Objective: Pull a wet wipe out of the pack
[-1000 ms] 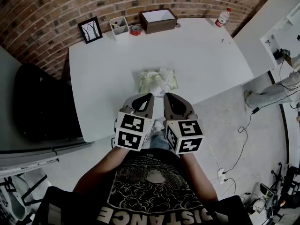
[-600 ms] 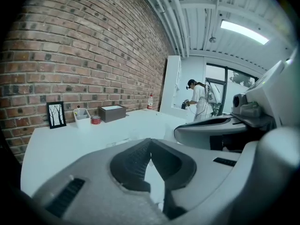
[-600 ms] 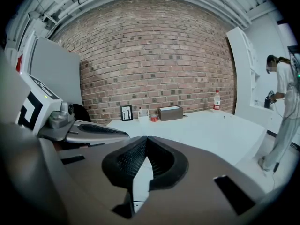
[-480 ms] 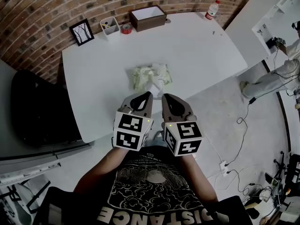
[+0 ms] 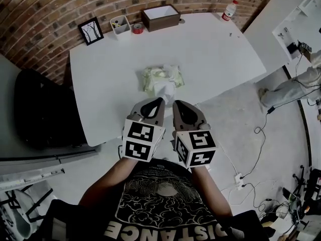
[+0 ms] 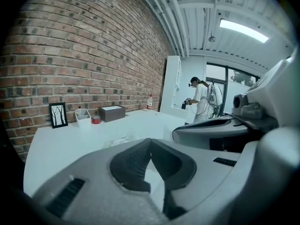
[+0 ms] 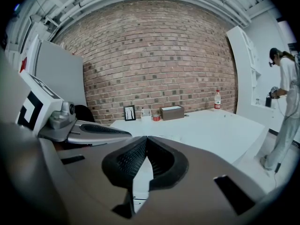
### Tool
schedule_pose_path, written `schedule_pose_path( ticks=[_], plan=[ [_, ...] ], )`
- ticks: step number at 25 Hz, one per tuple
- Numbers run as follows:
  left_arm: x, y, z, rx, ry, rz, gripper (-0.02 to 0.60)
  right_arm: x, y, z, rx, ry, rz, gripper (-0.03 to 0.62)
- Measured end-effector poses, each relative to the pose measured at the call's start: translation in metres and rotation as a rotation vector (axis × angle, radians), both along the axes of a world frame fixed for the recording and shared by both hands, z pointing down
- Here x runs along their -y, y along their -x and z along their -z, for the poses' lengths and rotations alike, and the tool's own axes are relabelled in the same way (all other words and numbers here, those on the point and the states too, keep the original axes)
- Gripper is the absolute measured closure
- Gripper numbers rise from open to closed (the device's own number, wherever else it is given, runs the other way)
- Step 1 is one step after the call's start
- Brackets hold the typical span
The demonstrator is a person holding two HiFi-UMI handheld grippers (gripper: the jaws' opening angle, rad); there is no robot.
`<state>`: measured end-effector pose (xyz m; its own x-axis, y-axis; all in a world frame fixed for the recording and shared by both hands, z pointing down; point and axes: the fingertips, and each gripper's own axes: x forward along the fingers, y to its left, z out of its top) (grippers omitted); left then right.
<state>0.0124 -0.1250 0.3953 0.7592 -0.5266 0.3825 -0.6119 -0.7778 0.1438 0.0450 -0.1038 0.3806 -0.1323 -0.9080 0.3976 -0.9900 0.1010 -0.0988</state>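
Your left claw (image 5: 158, 104) and right claw (image 5: 176, 105) are pinched shut and empty, side by side over the tabletop's (image 5: 215, 49) near edge, aimed at the pack (image 5: 153, 78) just ahead, whose wipe (image 5: 166, 88) pokes up, seemingly ready for grabbing.

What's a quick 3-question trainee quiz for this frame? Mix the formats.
1. True or false: the left gripper is shut on a wipe pulled clear of the wet wipe pack.
2. Which stands right beside the picture frame at the table's far edge? A: bottle. B: white cup. C: brown box.
3. Fill in: the right gripper's jaws are ____.
Key: 1 false: its jaws are together with nothing between them, and the wipe sticks out of the pack. 2 B. 3 shut, and empty.
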Motion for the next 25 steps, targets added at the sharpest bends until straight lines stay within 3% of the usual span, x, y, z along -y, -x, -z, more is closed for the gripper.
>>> schedule_pose_path(
  ticks=[25],
  plan=[
    [-0.069, 0.014, 0.009, 0.014, -0.016, 0.078, 0.569, -0.063, 0.008, 0.006, -0.034, -0.011, 0.062, 0.577]
  ],
)
